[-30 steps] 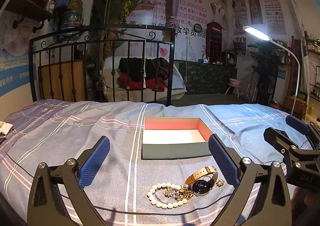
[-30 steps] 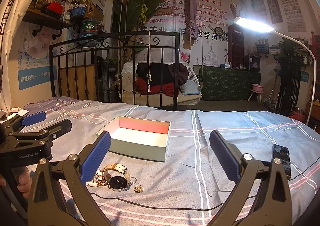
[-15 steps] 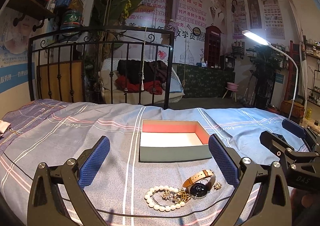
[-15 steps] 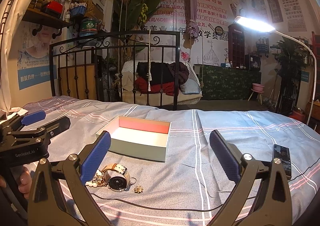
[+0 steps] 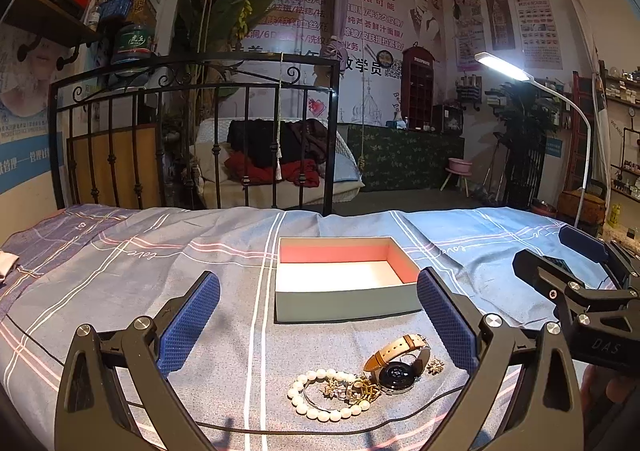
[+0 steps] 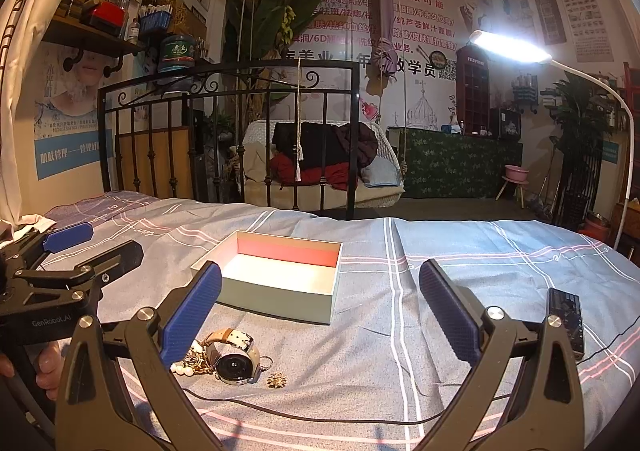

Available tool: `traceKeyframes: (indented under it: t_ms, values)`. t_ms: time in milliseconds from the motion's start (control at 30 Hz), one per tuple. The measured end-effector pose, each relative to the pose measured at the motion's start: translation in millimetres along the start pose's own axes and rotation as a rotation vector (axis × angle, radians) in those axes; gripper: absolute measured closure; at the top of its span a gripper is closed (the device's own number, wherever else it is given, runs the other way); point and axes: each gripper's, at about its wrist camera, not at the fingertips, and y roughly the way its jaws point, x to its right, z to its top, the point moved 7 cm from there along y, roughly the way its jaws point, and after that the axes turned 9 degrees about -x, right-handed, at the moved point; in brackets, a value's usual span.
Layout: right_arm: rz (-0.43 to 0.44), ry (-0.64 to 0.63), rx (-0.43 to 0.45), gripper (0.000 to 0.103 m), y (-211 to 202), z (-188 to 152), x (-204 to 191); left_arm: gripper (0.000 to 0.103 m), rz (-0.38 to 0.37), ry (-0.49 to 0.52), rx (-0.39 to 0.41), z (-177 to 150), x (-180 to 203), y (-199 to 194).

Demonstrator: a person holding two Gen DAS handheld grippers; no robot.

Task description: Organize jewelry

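Observation:
An open box (image 5: pixel 344 283) with pink inner walls and a white floor sits empty on the bed; it also shows in the right wrist view (image 6: pixel 276 277). In front of it lies a pile of jewelry: a pearl bracelet (image 5: pixel 320 395), a watch (image 5: pixel 398 365) with a tan strap, a small gold brooch (image 5: pixel 435 366) and tangled gold pieces (image 5: pixel 352 389). The watch (image 6: pixel 236 359) and brooch (image 6: pixel 277 380) also show in the right wrist view. My left gripper (image 5: pixel 318 325) is open and empty above the pile. My right gripper (image 6: pixel 320 321) is open and empty, to the right of the pile.
A black cable (image 6: pixel 320 417) runs across the plaid bedsheet (image 5: pixel 140 275) in front of the jewelry. A dark phone-like device (image 6: pixel 566 315) lies on the sheet at the right. A black iron bed frame (image 5: pixel 192 131) stands behind the bed.
The left wrist view has shifted slightly, so the box and jewelry sit a little higher and more to the left. Both grippers stay open. The right wrist view is nearly unchanged.

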Motion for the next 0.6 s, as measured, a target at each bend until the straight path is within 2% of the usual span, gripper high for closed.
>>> traceKeyframes:
  t_ms: [600]
  values:
    - [0.002, -0.006, -0.004, 0.006, 3.5, 0.6, 0.0, 0.007, -0.006, -0.004, -0.003, -1.9, 2.0, 2.2]
